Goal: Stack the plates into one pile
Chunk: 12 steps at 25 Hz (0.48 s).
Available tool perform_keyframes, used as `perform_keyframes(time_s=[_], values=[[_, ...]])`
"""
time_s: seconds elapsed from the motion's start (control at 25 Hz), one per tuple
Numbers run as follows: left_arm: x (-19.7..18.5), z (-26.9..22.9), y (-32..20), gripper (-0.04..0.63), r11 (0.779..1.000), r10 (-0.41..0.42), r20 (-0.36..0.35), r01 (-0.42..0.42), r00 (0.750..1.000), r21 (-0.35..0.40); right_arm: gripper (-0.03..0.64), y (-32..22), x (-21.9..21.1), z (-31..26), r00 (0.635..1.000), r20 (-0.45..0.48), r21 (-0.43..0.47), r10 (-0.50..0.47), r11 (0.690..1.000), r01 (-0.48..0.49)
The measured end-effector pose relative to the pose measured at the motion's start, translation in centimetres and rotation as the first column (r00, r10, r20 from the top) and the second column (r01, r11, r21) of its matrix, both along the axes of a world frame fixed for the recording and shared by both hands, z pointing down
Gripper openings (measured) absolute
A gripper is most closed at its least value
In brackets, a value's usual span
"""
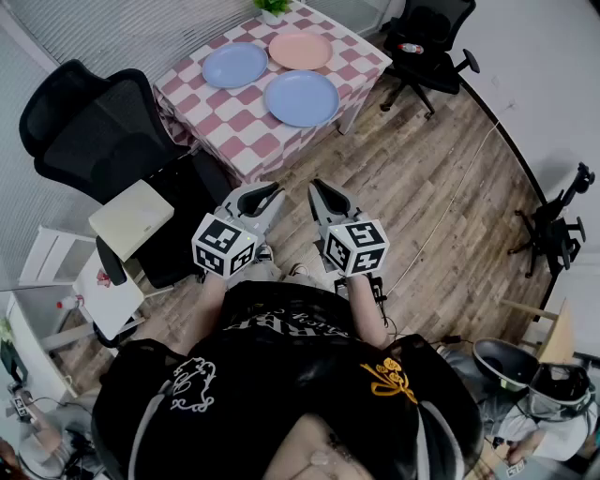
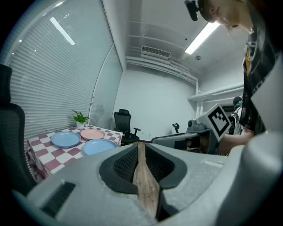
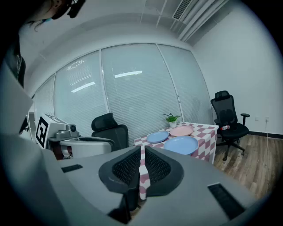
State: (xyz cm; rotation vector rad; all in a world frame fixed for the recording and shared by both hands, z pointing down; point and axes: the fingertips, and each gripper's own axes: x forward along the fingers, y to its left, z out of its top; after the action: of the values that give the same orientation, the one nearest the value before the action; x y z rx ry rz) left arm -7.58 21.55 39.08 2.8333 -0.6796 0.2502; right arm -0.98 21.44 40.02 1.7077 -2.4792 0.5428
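The person stands on the wooden floor (image 1: 422, 178), well apart from the table (image 1: 246, 131) with its pink-and-white chequered cloth; both arms are held out in front of the body, low and close together.

The left gripper (image 1: 270, 194) is clenched, its jaws pressed together with nothing between them; in the left gripper view only a thin strip of floorboards shows along the line where they meet. The right gripper (image 1: 319, 194) is clenched too and grasps nothing; in the right gripper view a narrow strip of the chequered cloth shows past its jaws. The two grippers sit side by side, near each other but not touching, both pointing roughly toward the table.

Three plates lie on the table, each flat on the cloth on its own: the near blue plate (image 1: 301, 97) toward the edge closest to the person; the far blue plate (image 1: 234, 65) behind it to the left; the pink plate (image 1: 300, 51) behind it to the right, just beside the far blue one.

A small potted plant (image 1: 274, 7) stands at the table's far edge; a black office chair (image 1: 94, 131) sits to the table's left; a second black chair (image 1: 431, 37) stands beyond its right corner.
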Motion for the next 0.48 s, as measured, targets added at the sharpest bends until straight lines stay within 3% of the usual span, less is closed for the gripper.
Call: perform_keyframes(time_s=[0.48], values=[[-1.0, 0.5, -1.9, 0.06, 1.0, -0.013, -0.002, 0.013, 1.0, 0.006, 0.035, -1.7, -0.5, 0.1, 1.0, -0.019, 0.021, 0.004, 1.0, -0.004]])
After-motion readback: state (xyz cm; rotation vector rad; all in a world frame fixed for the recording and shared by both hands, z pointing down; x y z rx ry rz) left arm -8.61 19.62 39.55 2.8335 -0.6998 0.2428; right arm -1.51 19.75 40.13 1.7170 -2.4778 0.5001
